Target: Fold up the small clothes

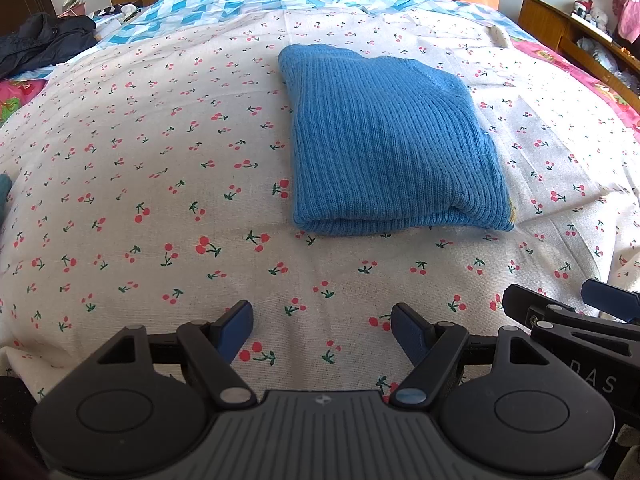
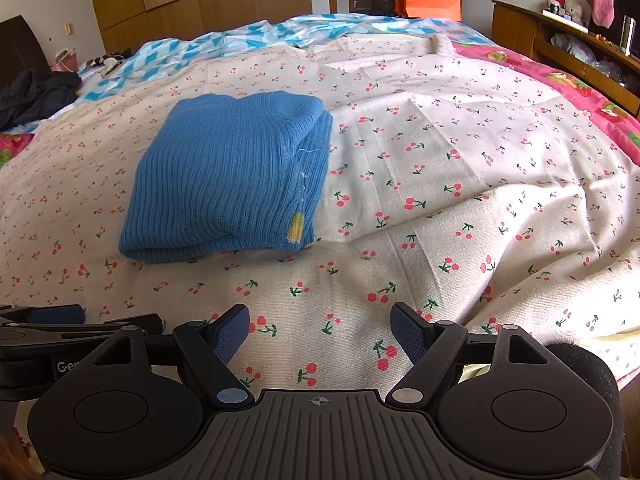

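Note:
A blue ribbed knit garment (image 1: 388, 148) lies folded into a neat rectangle on the cherry-print bedsheet (image 1: 160, 184). In the right wrist view the same blue garment (image 2: 224, 180) sits left of centre, a small yellow patch at its near right corner. My left gripper (image 1: 322, 326) hovers open over the sheet, short of the garment's near folded edge, nothing between its blue pads. My right gripper (image 2: 320, 326) is also open and empty, nearer than the garment and to its right. Each gripper shows at the edge of the other's view.
A blue-and-white checked cover (image 1: 248, 0) lies across the far end of the bed. Dark clothing (image 1: 40, 40) is heaped at the far left. A wooden shelf unit (image 2: 568, 48) with clutter runs along the right side. An orange box (image 2: 426, 5) stands beyond the bed.

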{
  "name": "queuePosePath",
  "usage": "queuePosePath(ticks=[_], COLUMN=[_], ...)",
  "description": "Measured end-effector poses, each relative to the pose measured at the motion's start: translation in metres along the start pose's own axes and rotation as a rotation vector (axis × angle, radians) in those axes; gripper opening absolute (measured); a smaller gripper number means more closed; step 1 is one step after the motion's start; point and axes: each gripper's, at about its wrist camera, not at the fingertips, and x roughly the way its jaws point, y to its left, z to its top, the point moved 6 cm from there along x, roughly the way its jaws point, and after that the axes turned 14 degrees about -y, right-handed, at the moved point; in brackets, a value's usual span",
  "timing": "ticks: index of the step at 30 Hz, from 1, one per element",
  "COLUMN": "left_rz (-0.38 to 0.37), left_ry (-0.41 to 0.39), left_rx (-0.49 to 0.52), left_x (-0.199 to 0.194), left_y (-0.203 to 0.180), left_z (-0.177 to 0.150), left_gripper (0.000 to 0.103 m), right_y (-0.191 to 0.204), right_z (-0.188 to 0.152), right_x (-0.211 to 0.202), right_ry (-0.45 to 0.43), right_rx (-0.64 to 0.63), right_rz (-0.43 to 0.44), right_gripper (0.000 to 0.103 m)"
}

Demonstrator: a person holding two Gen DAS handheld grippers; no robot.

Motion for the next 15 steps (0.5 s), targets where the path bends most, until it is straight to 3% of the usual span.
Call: queuePosePath(ticks=[15], left_rz=[-0.002], left_ry=[0.004], left_rx=[0.002], left_x=[0.0008], left_y=[-0.0005], left_z=[-0.0007], left_gripper=[0.079], right_y=[-0.0001], right_z=[-0.0013], right_x=[-0.0002], right_ry=[0.002], right_rx=[0.004], right_rz=[0.000], right_gripper=[0.079])
